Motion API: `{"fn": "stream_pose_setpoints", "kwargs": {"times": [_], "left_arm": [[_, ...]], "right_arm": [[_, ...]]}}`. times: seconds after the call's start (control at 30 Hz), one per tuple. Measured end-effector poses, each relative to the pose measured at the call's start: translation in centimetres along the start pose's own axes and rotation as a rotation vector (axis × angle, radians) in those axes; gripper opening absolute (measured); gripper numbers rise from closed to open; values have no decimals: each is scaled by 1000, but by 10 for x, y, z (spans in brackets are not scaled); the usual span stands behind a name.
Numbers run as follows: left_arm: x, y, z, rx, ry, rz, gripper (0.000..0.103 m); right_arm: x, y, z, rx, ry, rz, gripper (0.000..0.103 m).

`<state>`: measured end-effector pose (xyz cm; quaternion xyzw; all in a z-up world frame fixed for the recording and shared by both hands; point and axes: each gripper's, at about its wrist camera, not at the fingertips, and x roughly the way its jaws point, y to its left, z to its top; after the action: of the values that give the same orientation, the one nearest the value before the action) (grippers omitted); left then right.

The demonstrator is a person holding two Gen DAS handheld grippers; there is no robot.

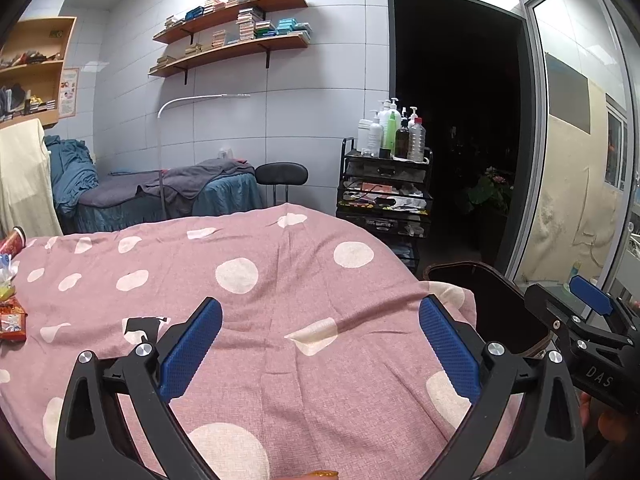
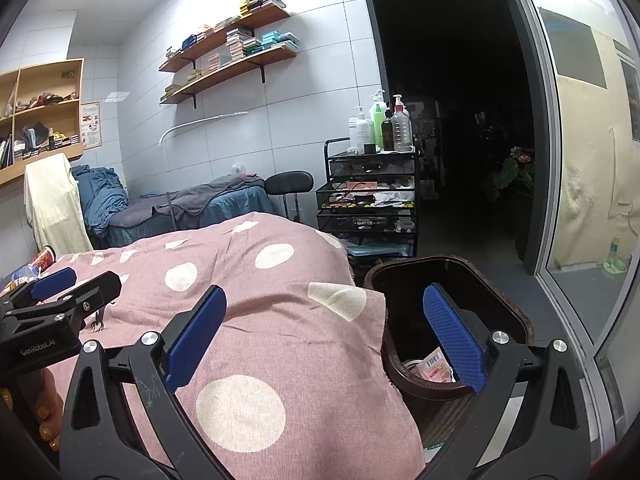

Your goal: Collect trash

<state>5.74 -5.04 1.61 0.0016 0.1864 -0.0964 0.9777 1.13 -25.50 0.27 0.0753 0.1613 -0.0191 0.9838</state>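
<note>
Two grippers, both spread wide, empty. Left wrist view: left gripper (image 1: 320,344) over pink dotted blanket (image 1: 280,280); snack wrappers (image 1: 12,320) at blanket's far left edge. Right wrist view: right gripper (image 2: 324,336) above blanket edge and dark bin (image 2: 516,320); packet (image 2: 434,364) inside bin.

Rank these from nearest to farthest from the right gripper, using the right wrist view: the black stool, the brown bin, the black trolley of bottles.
1. Brown bin: just under the right gripper, beside the bed, to the right.
2. Black trolley: behind the bin, by the dark doorway.
3. Black stool: farther back, left of the trolley, near the wall.
</note>
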Motion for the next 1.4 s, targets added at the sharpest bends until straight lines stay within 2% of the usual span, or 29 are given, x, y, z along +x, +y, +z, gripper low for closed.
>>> {"fn": "stream_pose_setpoints", "kwargs": {"times": [1.4], "left_arm": [[-1, 3, 1, -7, -4, -1, 98]], "right_arm": [[1, 0, 1, 2, 4, -1, 97]]}}
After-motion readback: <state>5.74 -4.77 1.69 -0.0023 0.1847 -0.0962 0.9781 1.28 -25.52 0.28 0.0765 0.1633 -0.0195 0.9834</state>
